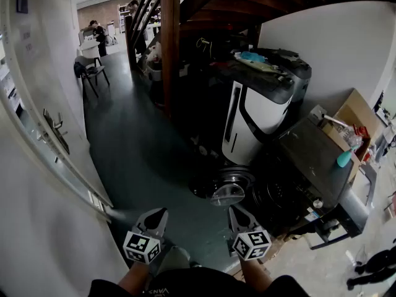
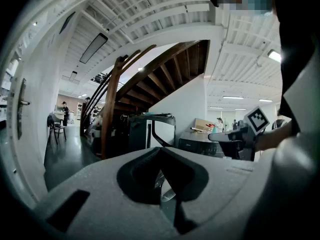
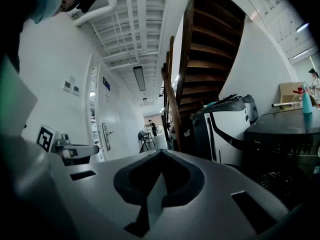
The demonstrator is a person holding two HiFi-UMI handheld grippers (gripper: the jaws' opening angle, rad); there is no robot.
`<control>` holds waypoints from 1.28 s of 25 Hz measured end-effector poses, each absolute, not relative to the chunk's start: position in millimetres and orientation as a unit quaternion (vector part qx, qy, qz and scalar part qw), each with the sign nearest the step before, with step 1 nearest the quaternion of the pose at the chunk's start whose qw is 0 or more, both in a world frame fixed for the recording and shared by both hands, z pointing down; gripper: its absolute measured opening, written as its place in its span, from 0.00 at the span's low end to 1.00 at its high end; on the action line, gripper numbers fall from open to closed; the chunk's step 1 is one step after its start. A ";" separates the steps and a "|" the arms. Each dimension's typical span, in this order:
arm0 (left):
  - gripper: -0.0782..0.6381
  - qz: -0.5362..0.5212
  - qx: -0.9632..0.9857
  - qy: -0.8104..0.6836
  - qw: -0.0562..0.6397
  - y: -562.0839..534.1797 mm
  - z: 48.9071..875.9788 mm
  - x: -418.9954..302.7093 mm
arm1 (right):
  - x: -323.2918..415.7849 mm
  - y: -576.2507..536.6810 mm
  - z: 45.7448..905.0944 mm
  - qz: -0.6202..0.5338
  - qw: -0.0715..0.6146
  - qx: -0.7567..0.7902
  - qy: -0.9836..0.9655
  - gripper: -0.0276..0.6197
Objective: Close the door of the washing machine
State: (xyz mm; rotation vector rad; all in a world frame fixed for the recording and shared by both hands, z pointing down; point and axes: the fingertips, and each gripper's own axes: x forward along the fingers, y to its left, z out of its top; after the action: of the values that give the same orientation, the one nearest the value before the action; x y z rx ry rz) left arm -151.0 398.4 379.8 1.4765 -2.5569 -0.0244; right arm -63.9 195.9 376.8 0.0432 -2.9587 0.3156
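Holding left gripper (image 1: 161,212) and right gripper (image 1: 233,209) side by side, near, both clenched on nothing. Facing washing machine (image 1: 309,163) at right, round door (image 1: 228,192) swung open just beyond right gripper.

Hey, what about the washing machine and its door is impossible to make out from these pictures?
- Drum opening of the dark front-loading washing machine: head view, lost in shadow.
- Its round glass door: left gripper view, mostly hidden behind the shut left gripper.
- Print on its control panel: right gripper view, too small.
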 end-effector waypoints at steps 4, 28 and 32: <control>0.12 -0.009 0.489 -0.868 0.092 405.5 378.9 -160.4 | -70.6 197.2 376.9 0.106 0.078 0.013 -0.991 0.04; 0.36 -0.018 0.595 -0.795 0.115 328.9 394.5 -298.1 | -171.0 160.4 381.2 0.150 0.053 0.103 -0.982 0.39; 0.46 -0.003 0.636 -0.760 0.131 312.4 406.0 -331.2 | -193.8 154.7 382.4 0.157 0.046 0.145 -0.976 0.41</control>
State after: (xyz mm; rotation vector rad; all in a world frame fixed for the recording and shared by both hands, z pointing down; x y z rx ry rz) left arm -331.2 312.4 406.0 1.8471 -2.2070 -0.0086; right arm -193.8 154.7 382.4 0.4439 -2.9791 0.4791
